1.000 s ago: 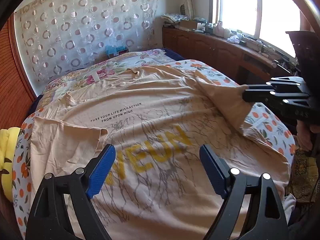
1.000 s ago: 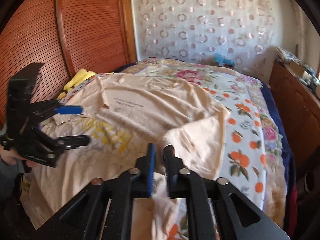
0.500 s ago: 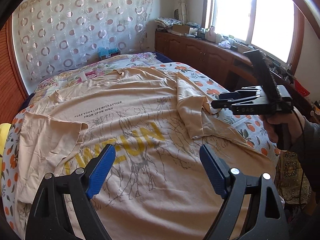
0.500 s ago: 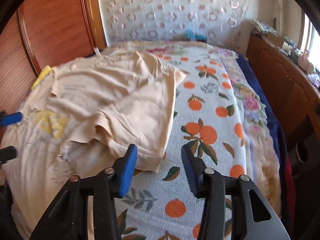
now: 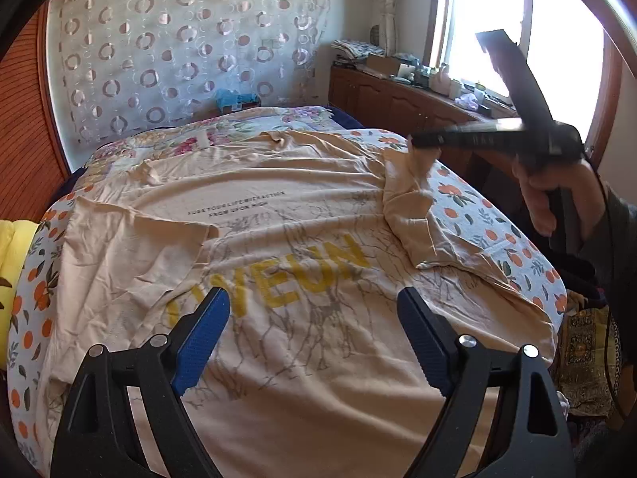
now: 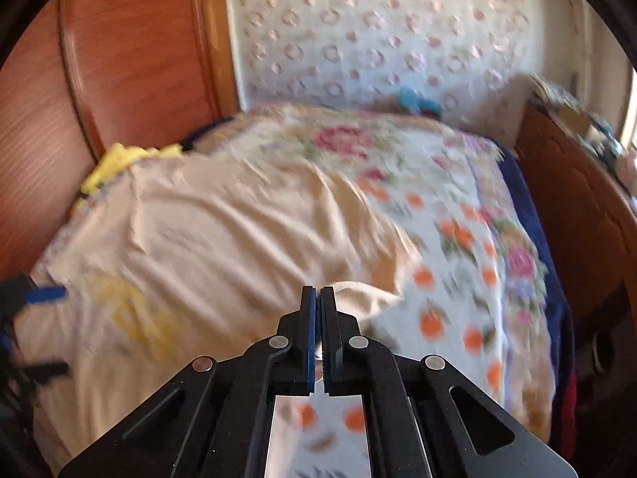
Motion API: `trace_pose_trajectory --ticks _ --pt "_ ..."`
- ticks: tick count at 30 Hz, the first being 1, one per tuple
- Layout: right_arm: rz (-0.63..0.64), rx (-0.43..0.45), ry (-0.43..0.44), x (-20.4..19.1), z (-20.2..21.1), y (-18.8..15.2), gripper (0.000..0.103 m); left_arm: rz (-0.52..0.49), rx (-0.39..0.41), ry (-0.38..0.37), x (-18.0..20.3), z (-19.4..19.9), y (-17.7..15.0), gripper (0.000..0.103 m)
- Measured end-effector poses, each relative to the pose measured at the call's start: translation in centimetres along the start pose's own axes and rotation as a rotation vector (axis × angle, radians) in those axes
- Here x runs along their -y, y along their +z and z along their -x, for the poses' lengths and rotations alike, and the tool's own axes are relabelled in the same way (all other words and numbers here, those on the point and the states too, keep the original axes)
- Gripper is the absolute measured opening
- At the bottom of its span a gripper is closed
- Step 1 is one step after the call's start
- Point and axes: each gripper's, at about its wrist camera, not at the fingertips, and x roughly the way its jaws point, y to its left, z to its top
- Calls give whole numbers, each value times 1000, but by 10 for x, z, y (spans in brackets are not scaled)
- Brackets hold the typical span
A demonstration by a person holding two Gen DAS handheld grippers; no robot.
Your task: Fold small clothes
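A beige T-shirt (image 5: 278,215) with yellow letters lies spread on the bed; it also shows in the right wrist view (image 6: 207,247). My left gripper (image 5: 314,318) is open and empty above the shirt's lower front. My right gripper (image 6: 317,294) is shut on the shirt's right sleeve (image 5: 410,187) and holds it lifted off the bed; in the left wrist view this gripper (image 5: 418,142) sits at the right side of the bed. The right wrist view is blurred by motion. The left sleeve (image 5: 131,247) lies flat.
The bed has an orange-print sheet (image 5: 477,215) and a floral cover (image 6: 346,139). A yellow pillow (image 5: 12,247) lies at the left edge. A wooden cabinet (image 5: 398,99) with clutter runs under the window. A wooden wardrobe (image 6: 119,59) stands left.
My right gripper let go of the shirt's side, opened, then shut again on the right sleeve and lifted it. My left gripper stayed open above the shirt.
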Motion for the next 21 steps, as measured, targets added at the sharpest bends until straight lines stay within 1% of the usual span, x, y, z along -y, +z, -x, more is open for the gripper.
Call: trace_pose_trajectory --ticks 2,4,8,9,12,16,17,18,20,21 --pt "41 22 30 -21 -2 23 2 13 4 9 -6 2 -1 87" --pt "74 29 62 -35 -4 38 2 24 7 11 -10 3 -2 87" --pt "151 31 68 -68 -21 57 2 43 3 17 -19 4 -7 87" --pt "162 36 72 -70 -26 58 2 47 3 20 -21 4 -9 87" --pt "165 29 120 -81 -37 62 2 60 2 15 -27 6 -12 87" --pt "158 37 173 -68 -41 56 2 71 -1 15 -31 5 -14 87" --pt "159 40 172 -65 -41 54 6 73 -1 14 -32 4 -14 87" --pt "162 40 155 -62 -42 52 19 74 -1 14 -31 3 -14 87" --pt "148 44 118 -52 -36 48 35 73 -3 9 -30 2 -12 87" --pt "137 44 106 -45 -35 45 41 69 -3 6 -28 1 -11 87"
